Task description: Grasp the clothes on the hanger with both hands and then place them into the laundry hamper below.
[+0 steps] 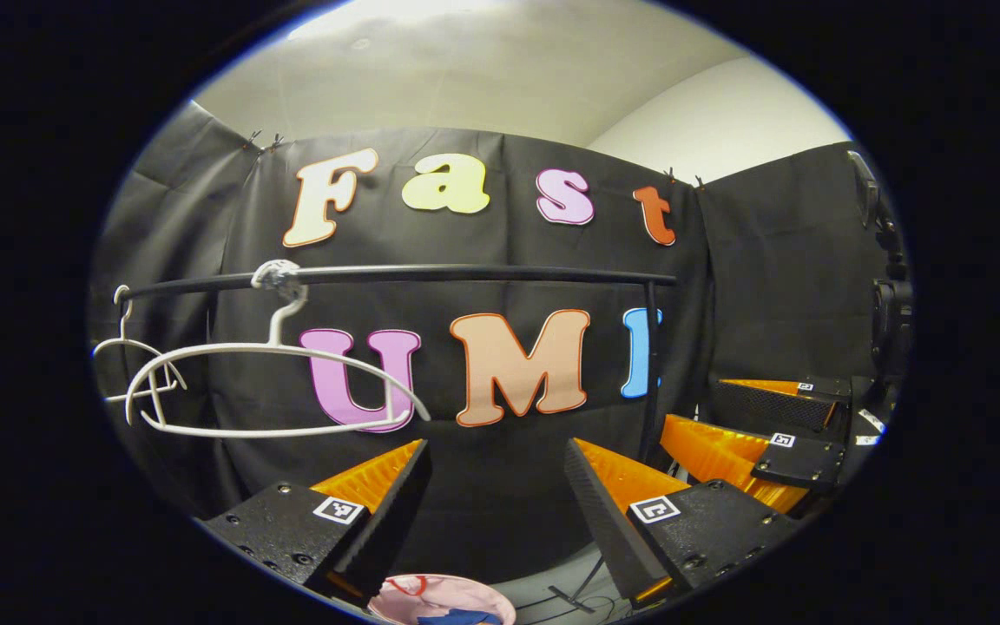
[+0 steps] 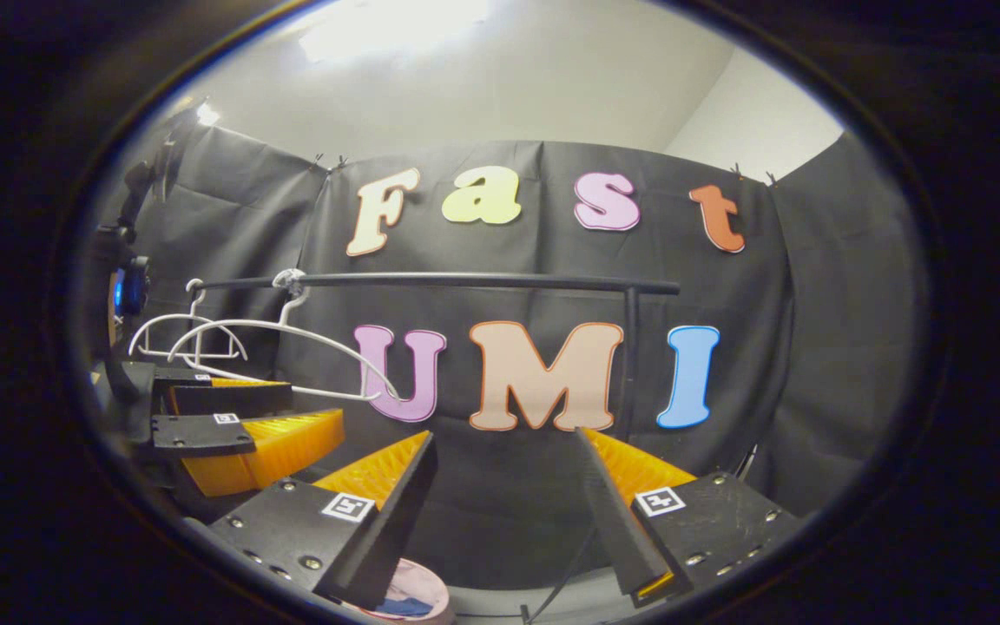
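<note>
Clothes (image 1: 457,616) lie in the pink hamper (image 1: 404,595) below both tongs; left gripper (image 1: 496,486) and right gripper (image 2: 509,477) gape empty beneath bare hangers (image 1: 274,382).

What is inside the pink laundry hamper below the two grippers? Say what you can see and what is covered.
Inside the hamper, something blue lies at the bottom edge, probably clothing. The left gripper covers part of it, so the rest cannot be judged.
</note>
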`<move>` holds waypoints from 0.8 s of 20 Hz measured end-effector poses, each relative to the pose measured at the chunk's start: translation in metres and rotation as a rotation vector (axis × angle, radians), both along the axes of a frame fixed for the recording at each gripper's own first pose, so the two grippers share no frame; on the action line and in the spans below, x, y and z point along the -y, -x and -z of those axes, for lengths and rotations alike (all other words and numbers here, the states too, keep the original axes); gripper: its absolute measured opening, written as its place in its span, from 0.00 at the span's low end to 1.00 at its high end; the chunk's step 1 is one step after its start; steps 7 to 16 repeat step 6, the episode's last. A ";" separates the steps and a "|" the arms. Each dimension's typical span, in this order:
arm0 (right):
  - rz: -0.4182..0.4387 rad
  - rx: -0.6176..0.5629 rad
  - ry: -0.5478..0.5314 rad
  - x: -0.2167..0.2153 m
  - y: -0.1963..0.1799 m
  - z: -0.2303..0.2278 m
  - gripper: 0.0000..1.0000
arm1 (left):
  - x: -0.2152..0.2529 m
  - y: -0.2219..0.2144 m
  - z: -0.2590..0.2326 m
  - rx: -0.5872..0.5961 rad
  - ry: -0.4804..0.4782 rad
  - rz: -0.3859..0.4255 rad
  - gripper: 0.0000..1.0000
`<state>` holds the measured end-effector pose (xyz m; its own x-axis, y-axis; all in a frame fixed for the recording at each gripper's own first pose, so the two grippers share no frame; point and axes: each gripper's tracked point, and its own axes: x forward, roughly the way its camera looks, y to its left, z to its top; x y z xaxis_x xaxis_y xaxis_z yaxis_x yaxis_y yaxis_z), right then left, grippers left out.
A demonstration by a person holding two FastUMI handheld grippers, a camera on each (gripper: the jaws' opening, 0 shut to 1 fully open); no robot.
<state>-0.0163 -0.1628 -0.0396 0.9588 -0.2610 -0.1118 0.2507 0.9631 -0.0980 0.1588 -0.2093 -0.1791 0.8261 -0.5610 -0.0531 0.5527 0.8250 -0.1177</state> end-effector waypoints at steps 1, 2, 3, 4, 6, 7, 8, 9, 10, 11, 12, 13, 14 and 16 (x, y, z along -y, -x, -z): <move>-0.006 -0.003 -0.001 0.013 -0.005 0.011 0.94 | 0.015 0.003 0.000 -0.005 0.006 -0.007 0.93; -0.012 -0.005 -0.001 0.028 -0.001 0.013 0.94 | 0.028 0.006 0.000 -0.007 0.012 -0.016 0.92; -0.016 -0.005 -0.002 0.043 0.009 0.005 0.94 | 0.042 0.007 0.001 -0.007 0.016 -0.026 0.95; -0.017 -0.003 -0.004 0.057 0.013 0.007 0.94 | 0.054 0.009 0.000 -0.001 0.022 -0.038 0.92; -0.015 0.002 -0.014 0.084 0.020 0.012 0.94 | 0.078 0.010 0.000 0.010 0.031 -0.060 0.93; -0.015 0.002 -0.014 0.084 0.020 0.012 0.94 | 0.078 0.010 0.000 0.010 0.031 -0.060 0.93; -0.015 0.002 -0.014 0.084 0.020 0.012 0.94 | 0.078 0.010 0.000 0.010 0.031 -0.060 0.93; -0.015 0.002 -0.014 0.084 0.020 0.012 0.94 | 0.078 0.010 0.000 0.010 0.031 -0.060 0.93; -0.015 0.002 -0.014 0.084 0.020 0.012 0.94 | 0.078 0.010 0.000 0.010 0.031 -0.060 0.93; -0.015 0.002 -0.014 0.084 0.020 0.012 0.94 | 0.078 0.010 0.000 0.010 0.031 -0.060 0.93; -0.015 0.002 -0.014 0.084 0.020 0.012 0.94 | 0.078 0.010 0.000 0.010 0.031 -0.060 0.93; -0.015 0.002 -0.014 0.084 0.020 0.012 0.94 | 0.078 0.010 0.000 0.010 0.031 -0.060 0.93; -0.015 0.002 -0.014 0.084 0.020 0.012 0.94 | 0.078 0.010 0.000 0.010 0.031 -0.060 0.93; -0.015 0.002 -0.014 0.084 0.020 0.012 0.94 | 0.078 0.010 0.000 0.010 0.031 -0.060 0.93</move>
